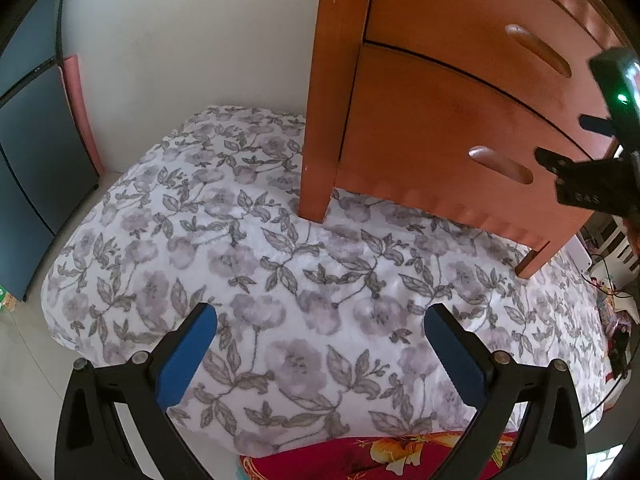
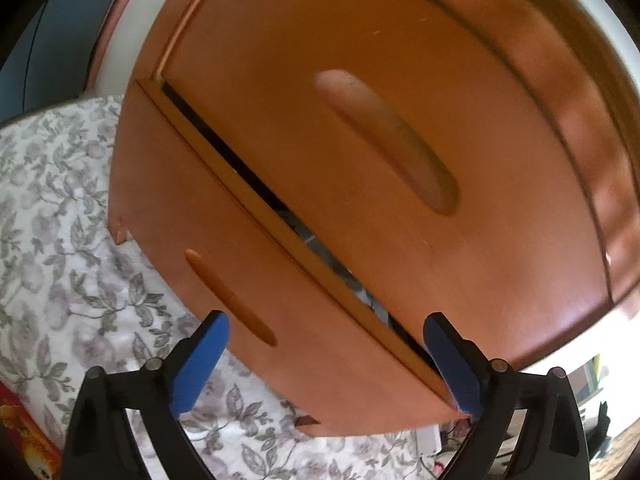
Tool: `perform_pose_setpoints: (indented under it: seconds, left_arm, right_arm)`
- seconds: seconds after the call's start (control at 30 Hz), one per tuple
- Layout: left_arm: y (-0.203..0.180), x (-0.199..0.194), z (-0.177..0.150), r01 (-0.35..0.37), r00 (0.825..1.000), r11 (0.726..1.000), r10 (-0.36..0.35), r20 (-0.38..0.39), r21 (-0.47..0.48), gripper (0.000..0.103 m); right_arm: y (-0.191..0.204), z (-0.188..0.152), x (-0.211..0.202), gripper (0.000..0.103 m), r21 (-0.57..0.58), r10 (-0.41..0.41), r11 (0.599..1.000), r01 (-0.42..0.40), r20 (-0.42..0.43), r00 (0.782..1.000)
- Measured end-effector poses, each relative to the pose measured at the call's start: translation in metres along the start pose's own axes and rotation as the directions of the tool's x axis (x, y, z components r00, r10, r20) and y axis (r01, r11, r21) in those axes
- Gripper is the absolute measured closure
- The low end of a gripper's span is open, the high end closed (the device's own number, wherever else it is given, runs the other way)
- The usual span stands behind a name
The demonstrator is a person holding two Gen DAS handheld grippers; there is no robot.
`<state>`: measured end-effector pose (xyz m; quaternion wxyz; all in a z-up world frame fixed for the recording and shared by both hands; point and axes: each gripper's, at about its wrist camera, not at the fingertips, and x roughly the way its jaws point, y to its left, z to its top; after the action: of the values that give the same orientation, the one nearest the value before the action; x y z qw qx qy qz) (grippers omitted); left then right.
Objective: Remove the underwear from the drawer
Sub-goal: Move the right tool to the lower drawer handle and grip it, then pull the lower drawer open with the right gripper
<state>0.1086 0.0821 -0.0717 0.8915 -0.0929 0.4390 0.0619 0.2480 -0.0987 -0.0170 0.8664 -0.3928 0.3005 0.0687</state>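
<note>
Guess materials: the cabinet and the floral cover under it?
Cabinet: looks like wood or wood veneer, orange-brown with a smooth semi-gloss finish; light sheens on the drawer fronts, and the handles are carved recesses. Floral cover: soft fabric, probably plush or fleece; matte, slightly fuzzy, dimpling under the cabinet's legs.

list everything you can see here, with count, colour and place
cabinet: one, orange-brown wood, standing on the bedspread
drawers: two, same wood, slot handles; lower one ajar, a dark gap above it
bedspread: one, white with grey flowers, under the cabinet
red cloth: one, red with yellow flowers, near edge of the bedspread
panels: dark blue, left by the wall
left tongs: blue pads, open over the bedspread
right tongs: blue pads, open, at the lower drawer front
</note>
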Motion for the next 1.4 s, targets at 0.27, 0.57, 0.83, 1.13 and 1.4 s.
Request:
perform_pose_setpoints:
  seconds: [0.27,0.57,0.83,1.13,1.4]
  left_arm:
    - [0.000,0.005,-0.004,0.015,1.000,1.000,-0.015,-0.019,0.001,0.000]
    - [0.000,0.007,-0.005,0.033,0.999,0.999,-0.033,-0.035,-0.001,0.000]
    - [0.001,0.002,-0.006,0.044,0.998,0.999,-0.045,-0.032,-0.014,0.000]
    - [0.000,-0.004,-0.007,0.063,0.998,0.998,-0.063,-0.029,-0.004,0.000]
    - [0.001,-0.012,-0.009,0.080,0.996,0.997,-0.080,-0.025,0.002,0.000]
  right_arm:
    - [0.013,0.007,0.020,0.017,-0.066,0.005,0.998,-0.007,-0.025,1.000]
    - [0.021,0.005,0.028,0.017,-0.120,0.017,0.993,-0.021,-0.040,0.999]
    - [0.023,0.006,0.029,0.017,-0.180,0.025,0.983,-0.040,-0.086,0.996]
    - [0.031,0.004,0.031,0.014,-0.221,0.014,0.974,-0.039,-0.113,0.994]
    - [0.035,-0.004,0.014,0.014,-0.239,0.051,0.968,-0.081,-0.129,0.990]
